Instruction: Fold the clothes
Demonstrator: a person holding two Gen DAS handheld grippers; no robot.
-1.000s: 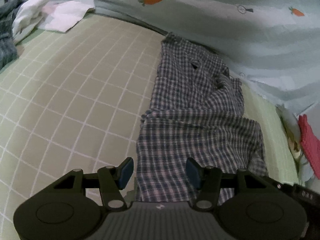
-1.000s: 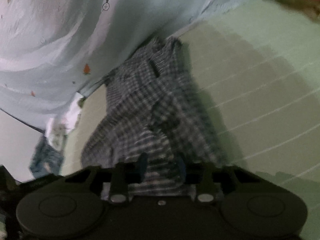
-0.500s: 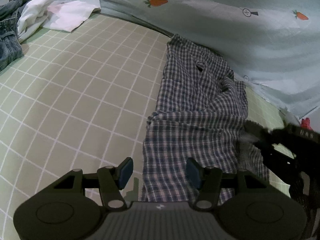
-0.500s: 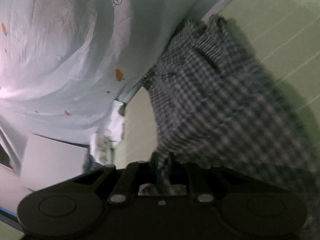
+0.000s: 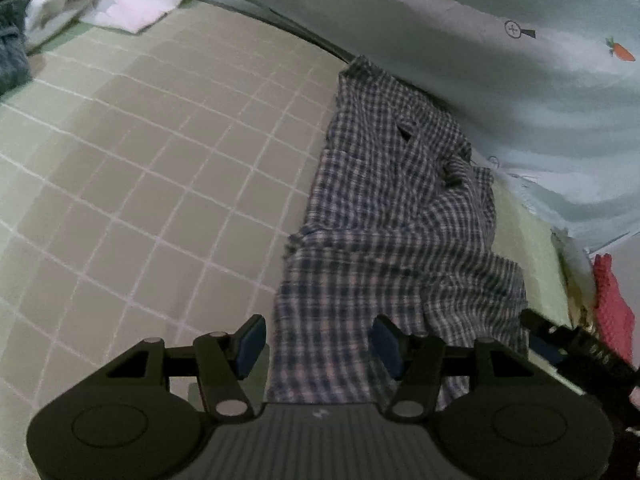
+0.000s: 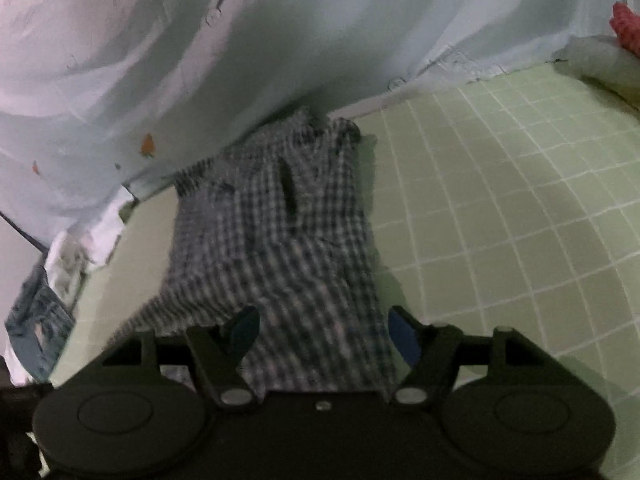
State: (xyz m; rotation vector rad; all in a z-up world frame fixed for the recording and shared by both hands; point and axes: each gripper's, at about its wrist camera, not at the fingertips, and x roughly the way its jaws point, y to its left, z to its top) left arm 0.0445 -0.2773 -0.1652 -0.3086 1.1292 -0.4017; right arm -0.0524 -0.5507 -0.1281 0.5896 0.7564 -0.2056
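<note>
Folding: we judge the checked shirt [image 5: 392,248] partly done, near hem doubled over; further folds remain.
Axis: it runs lengthwise away from us toward the carrot-print sheet [image 5: 460,40], on the green grid bedcover [image 5: 140,184].
Tools: our left gripper [image 5: 318,346] and right gripper [image 6: 322,330] gape wide, gripping nothing.

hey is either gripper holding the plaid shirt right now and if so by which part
Nothing is held. The left gripper and right gripper are both open over the near end of the plaid shirt, neither closed on the cloth.
</note>
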